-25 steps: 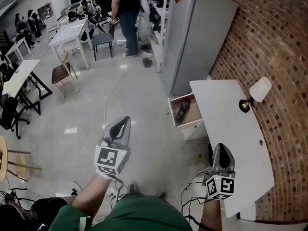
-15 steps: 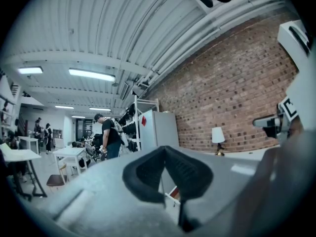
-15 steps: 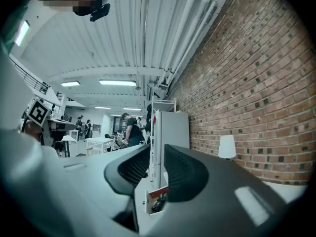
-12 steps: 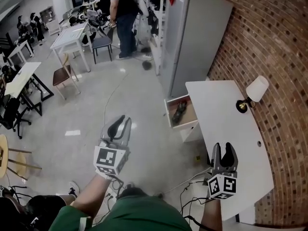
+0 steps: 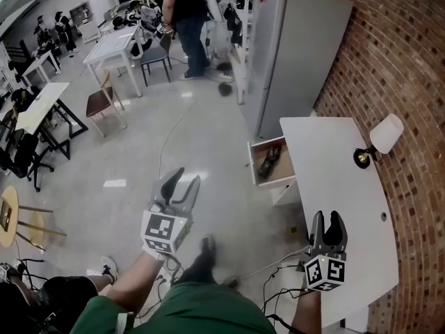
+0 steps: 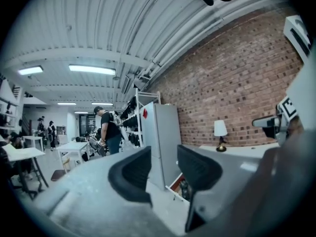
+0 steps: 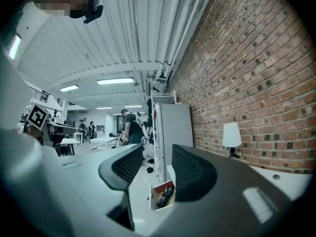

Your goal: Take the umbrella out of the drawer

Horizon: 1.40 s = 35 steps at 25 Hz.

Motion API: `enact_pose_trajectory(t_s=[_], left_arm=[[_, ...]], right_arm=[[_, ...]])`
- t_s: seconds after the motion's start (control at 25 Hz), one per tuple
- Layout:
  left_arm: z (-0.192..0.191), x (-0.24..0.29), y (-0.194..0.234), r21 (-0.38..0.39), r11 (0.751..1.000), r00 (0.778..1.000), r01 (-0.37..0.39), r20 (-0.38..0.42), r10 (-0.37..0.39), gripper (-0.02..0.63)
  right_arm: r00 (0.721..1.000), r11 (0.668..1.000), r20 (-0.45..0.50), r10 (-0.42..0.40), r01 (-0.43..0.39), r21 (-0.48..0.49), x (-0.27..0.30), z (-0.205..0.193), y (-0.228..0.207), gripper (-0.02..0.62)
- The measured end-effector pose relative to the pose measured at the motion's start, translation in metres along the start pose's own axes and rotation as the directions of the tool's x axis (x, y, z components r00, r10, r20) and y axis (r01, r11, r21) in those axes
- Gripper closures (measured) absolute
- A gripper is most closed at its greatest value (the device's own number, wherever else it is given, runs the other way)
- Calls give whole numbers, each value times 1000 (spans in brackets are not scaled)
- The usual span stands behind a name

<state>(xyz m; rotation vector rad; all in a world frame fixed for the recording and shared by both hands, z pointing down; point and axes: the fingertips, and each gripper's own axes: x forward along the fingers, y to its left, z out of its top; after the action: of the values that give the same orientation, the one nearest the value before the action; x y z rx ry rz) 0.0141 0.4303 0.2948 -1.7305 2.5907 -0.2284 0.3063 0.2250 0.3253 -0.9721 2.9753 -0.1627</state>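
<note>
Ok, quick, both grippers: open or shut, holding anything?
Left gripper: open, jaws just opening, nothing between them.
Right gripper: open, jaws just opening, nothing between them.

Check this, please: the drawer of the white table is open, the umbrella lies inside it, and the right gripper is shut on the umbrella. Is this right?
No: the right gripper is open; its jaws have just been opening with nothing between them, as the right gripper view shows. The drawer is open with the umbrella inside.

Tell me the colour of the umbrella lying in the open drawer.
The umbrella is black, dark against the brownish drawer; head view shows it best.
</note>
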Motion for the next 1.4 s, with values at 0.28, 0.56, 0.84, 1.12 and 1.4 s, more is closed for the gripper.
enact_pose_trajectory(t_s=[0.28, 0.56, 0.84, 1.12, 1.4], left_arm=[[-15, 73, 44, -58, 998, 999, 40, -5, -40, 430], [-23, 150, 110, -100, 992, 997, 74, 5, -74, 430], [-41, 198, 169, -124, 988, 996, 93, -8, -94, 430], [-53, 224, 206, -140, 982, 992, 126, -8, -128, 430], [-67, 261, 210, -158, 977, 988, 147, -21, -152, 431]], right_arm=[[999, 1000, -32, -22, 22, -20, 71, 0, 8, 423], [997, 997, -32, -63, 61, -47, 156, 11, 29, 423], [993, 994, -64, -97, 93, -66, 217, 4, 55, 423], [989, 990, -77, -124, 118, -78, 251, -4, 80, 423], [983, 984, -95, -157, 147, -99, 276, -7, 70, 423]])
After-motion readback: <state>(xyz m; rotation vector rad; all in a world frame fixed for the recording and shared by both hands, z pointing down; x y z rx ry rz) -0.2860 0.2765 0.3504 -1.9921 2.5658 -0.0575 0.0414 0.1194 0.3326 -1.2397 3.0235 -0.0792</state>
